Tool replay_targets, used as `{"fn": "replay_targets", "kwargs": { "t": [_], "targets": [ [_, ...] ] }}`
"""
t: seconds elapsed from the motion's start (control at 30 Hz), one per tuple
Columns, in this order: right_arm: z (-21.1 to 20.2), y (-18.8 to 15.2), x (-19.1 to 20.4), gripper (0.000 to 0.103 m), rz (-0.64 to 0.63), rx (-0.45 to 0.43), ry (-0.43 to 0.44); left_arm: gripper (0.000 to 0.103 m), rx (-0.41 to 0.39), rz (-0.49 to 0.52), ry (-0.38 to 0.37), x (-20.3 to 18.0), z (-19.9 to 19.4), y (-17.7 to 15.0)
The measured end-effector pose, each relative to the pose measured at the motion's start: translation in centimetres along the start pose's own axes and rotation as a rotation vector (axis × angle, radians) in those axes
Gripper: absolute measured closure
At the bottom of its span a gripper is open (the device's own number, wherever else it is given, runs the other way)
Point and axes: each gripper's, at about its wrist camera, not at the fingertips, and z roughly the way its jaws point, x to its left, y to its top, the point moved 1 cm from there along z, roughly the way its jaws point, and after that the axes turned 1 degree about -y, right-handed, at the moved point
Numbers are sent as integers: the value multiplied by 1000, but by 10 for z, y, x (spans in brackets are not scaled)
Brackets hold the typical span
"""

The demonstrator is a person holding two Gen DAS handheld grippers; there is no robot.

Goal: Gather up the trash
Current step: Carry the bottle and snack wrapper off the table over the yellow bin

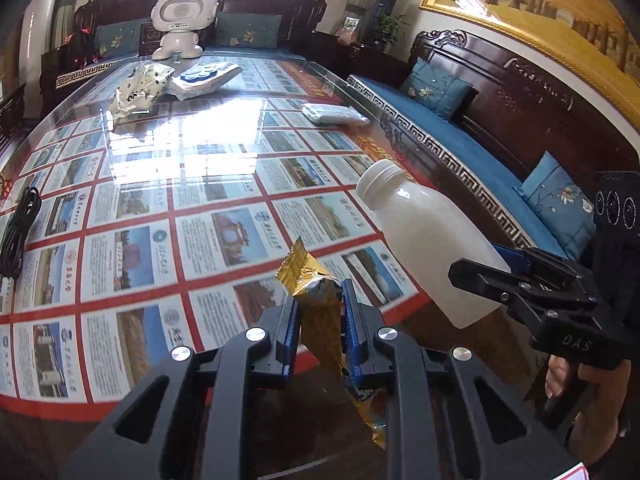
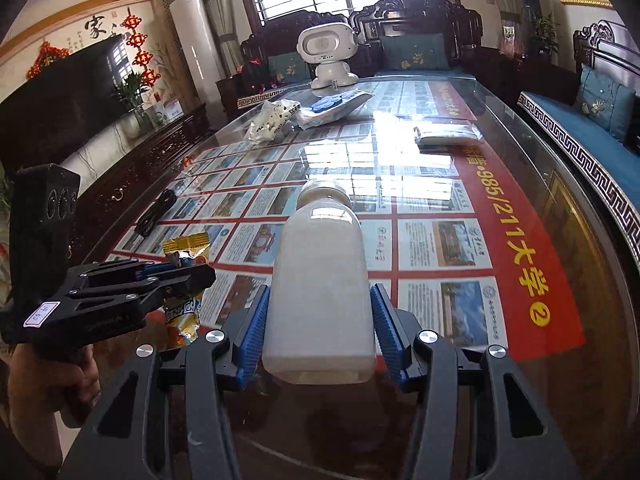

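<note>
Now | wrapper (image 1: 316, 308) between left fingers (image 1: 289, 332) | bottle (image 2: 320, 300) between right fingers (image 2: 254, 332)

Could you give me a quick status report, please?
Left gripper shut on gold wrapper. Right gripper shut on white bottle. Both clear above the glass table.

Glass-topped table (image 2: 520, 184), white robot toy (image 2: 329, 56), crumpled bags (image 2: 272, 120), black cable (image 2: 156, 212), white packet (image 2: 446, 135)
</note>
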Motion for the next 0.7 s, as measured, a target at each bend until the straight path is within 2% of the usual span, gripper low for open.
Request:
{"fn": "replay_targets", "kwargs": {
  "t": [0.2, 0.4, 0.53, 0.7],
  "targets": [
    [-62, -48, 12, 54, -53, -22, -18, 82, 22, 70, -44, -46, -27, -47],
    [-115, -101, 20, 54, -44, -42, -15, 82, 36, 130, -81, -84, -50, -98],
    [-144, -148, 25, 54, -31, -22, -20, 82, 60, 169, -126, -109, -61, -139],
    [-160, -204, 29, 54, -10, 20, -39, 82, 96, 201, -195, -131, -67, -192]
  ]
}}
